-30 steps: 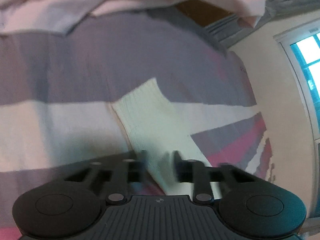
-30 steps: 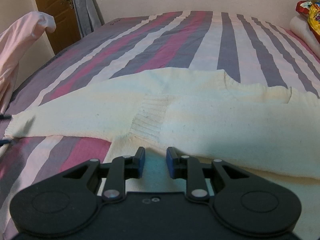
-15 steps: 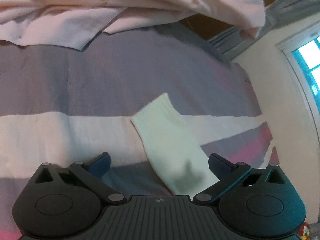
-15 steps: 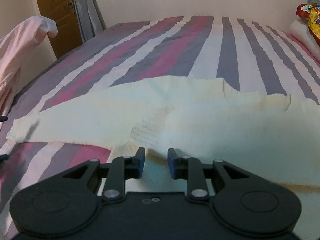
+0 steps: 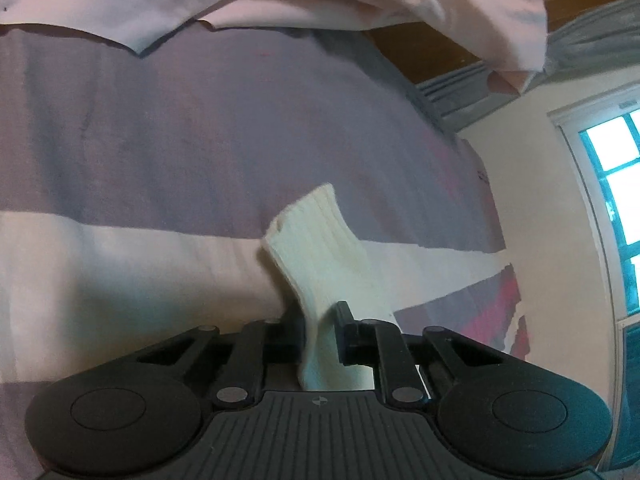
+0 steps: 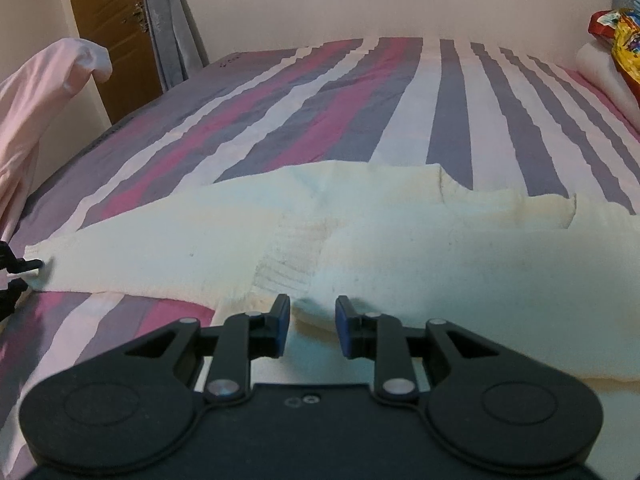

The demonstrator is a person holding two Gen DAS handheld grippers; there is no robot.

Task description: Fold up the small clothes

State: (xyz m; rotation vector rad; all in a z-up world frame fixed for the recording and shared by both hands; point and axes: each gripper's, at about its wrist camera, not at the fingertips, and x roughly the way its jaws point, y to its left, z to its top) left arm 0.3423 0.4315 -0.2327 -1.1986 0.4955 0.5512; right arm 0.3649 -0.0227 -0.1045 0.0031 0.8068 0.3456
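- The left gripper point(image 5: 320, 332) had its jaws clamped on the cuff end of the cream sweater's sleeve point(image 5: 320, 256), the ribbed cuff standing up beyond them.
- The right gripper point(image 6: 312, 322) held its jaws narrowly apart over the cream sweater point(image 6: 400, 256); whether they pinched cloth could not be told.
- The sweater lay spread across the striped bedspread point(image 6: 360, 100), with a pink garment point(image 6: 36, 112) at the left edge.

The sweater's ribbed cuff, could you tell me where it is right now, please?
In the left wrist view the ribbed cuff sticks up mid-frame, pinched in the left gripper above the striped bedspread; the right wrist view shows it at the far left edge.
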